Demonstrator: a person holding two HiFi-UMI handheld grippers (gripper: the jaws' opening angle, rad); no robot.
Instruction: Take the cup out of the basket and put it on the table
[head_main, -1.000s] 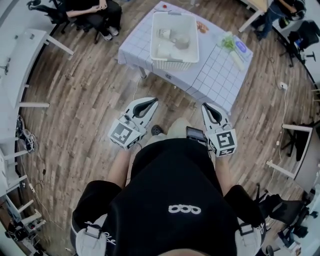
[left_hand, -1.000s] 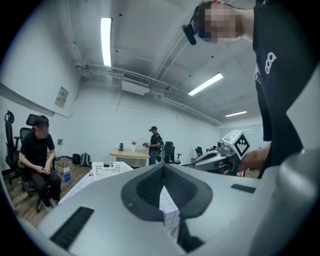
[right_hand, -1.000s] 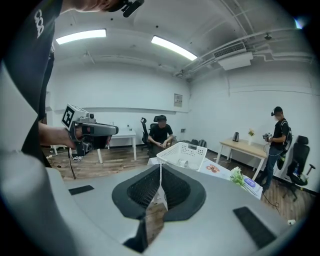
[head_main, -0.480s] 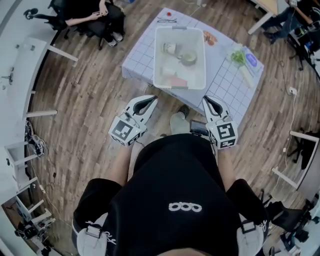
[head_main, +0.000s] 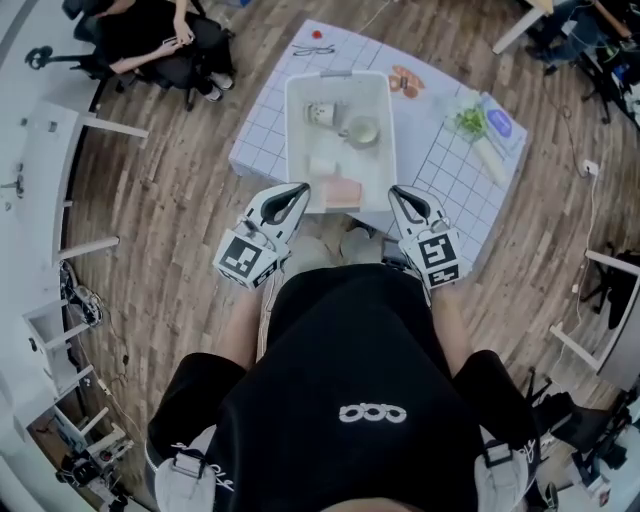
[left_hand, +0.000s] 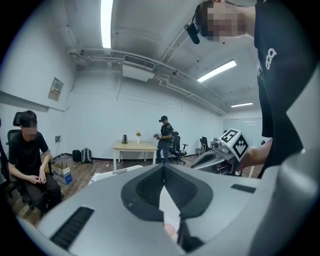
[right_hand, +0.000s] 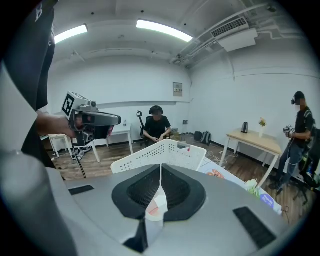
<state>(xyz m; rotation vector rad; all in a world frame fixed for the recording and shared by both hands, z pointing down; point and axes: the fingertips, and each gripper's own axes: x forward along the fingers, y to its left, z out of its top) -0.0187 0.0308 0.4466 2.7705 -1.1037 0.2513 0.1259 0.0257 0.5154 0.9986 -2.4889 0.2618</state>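
A white plastic basket stands on the grid-cloth table. Inside it a pale cup sits upright, near a small mug-like item. My left gripper is at the basket's near left corner, and my right gripper is at its near right corner. Both are shut and hold nothing. In the right gripper view the basket lies just beyond my shut right gripper. My left gripper points level across the room, and the cup is hidden there.
A pink-and-white item and a white item also lie in the basket. Greens, a blue item and orange food lie on the cloth. A seated person is at the far left. Wooden floor surrounds the table.
The table and basket have drawn nearer in the head view. Both shut grippers have travelled forward from over the floor to the basket's near end.
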